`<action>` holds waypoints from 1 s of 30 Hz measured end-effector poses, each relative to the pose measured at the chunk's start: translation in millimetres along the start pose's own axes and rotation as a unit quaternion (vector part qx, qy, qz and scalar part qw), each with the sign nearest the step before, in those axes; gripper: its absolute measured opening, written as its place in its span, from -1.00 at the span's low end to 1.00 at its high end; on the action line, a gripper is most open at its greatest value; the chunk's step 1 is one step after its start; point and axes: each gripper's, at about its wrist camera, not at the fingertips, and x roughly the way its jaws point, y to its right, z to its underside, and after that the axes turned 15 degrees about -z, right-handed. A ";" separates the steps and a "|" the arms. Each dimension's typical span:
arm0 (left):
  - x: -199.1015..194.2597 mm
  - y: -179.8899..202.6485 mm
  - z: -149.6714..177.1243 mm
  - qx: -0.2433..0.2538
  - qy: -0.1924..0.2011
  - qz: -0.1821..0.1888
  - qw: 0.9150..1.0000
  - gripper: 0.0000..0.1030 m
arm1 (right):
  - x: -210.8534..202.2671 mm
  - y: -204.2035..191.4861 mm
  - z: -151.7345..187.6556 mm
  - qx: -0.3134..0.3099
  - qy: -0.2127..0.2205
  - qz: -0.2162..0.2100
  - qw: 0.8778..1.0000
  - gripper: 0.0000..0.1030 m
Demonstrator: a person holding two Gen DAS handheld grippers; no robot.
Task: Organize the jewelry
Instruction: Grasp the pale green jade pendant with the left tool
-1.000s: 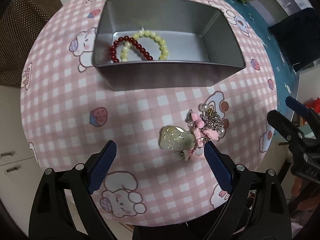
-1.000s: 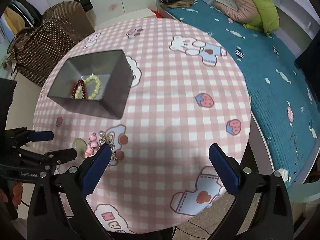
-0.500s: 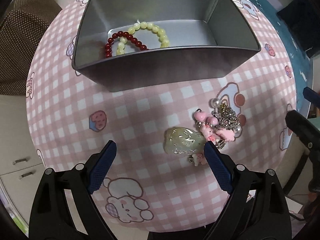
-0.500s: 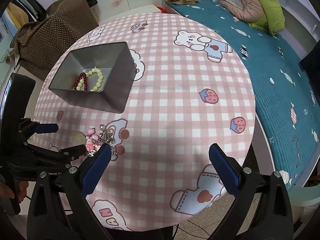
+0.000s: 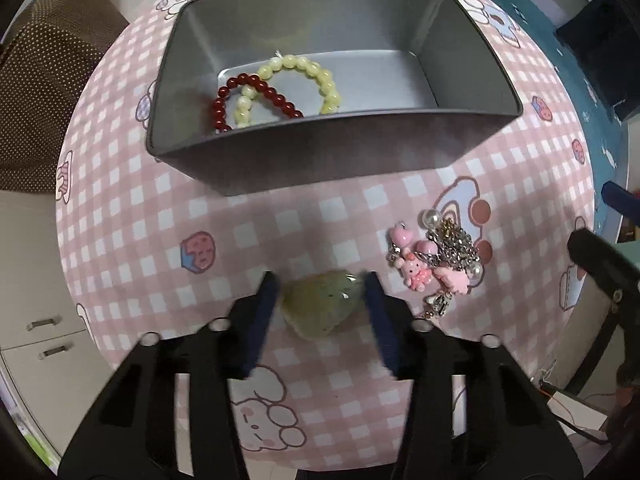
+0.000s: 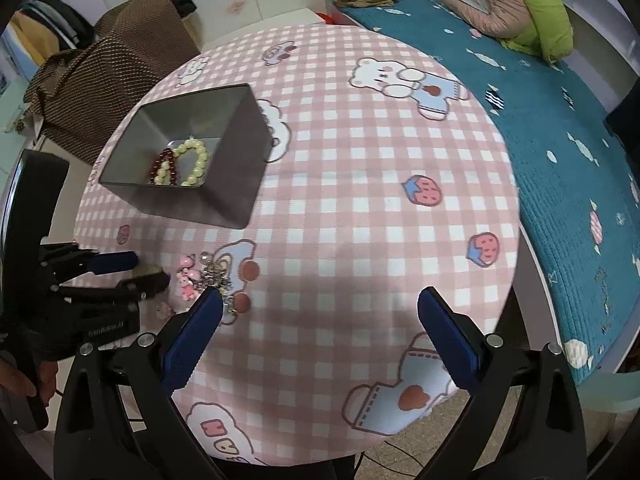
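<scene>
A pale green jade pendant (image 5: 318, 306) lies on the pink checked tablecloth. My left gripper (image 5: 320, 292) has closed around it, one blue finger on each side, touching or nearly touching it. A pink charm bracelet with silver chain (image 5: 434, 264) lies just right of it. A grey metal tin (image 5: 332, 152) beyond holds a red bead bracelet (image 5: 256, 96) and a yellow bead bracelet (image 5: 304, 80). My right gripper (image 6: 320, 336) is open and empty over the table's near edge; the left gripper (image 6: 138, 268) and tin (image 6: 236, 184) show at its left.
The round table's edge (image 6: 516, 200) curves close on all sides. A teal bed (image 6: 580, 120) lies to the right, a brown dotted cloth (image 6: 100, 80) to the back left, white drawers (image 5: 36, 336) to the left.
My left gripper moved forward and right over the pendant and its fingers closed in from wide open to either side of it. The right gripper stayed still.
</scene>
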 end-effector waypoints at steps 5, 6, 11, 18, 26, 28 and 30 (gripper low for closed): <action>7.4 -13.3 -1.7 -0.017 -0.006 0.026 1.000 -0.23 | 5.5 -12.2 -1.3 -0.024 -0.006 -0.007 1.000 0.83; 7.7 -15.6 -2.2 -0.021 -0.010 0.032 0.999 -0.22 | 6.6 -14.4 -2.0 -0.028 -0.007 -0.007 1.000 0.83; 2.9 -29.5 1.1 -0.021 -0.008 0.048 0.999 -0.21 | 8.8 -16.3 -3.1 -0.030 -0.007 -0.008 0.999 0.83; 11.6 -35.7 15.4 -0.023 -0.018 0.056 0.998 -0.24 | 11.9 -16.8 -4.8 -0.026 -0.009 -0.010 1.000 0.83; 7.3 -48.5 25.9 -0.029 -0.006 0.081 0.996 -0.74 | 15.1 -32.2 -4.2 -0.046 -0.010 -0.042 0.998 0.83; 9.4 -51.9 26.1 -0.026 -0.008 0.087 0.996 -0.72 | 18.7 -38.9 -4.6 -0.054 -0.015 -0.045 0.997 0.83; 11.3 -51.5 25.7 -0.018 -0.017 0.081 0.996 -0.55 | 21.1 -44.0 -3.7 -0.062 -0.021 -0.043 0.997 0.83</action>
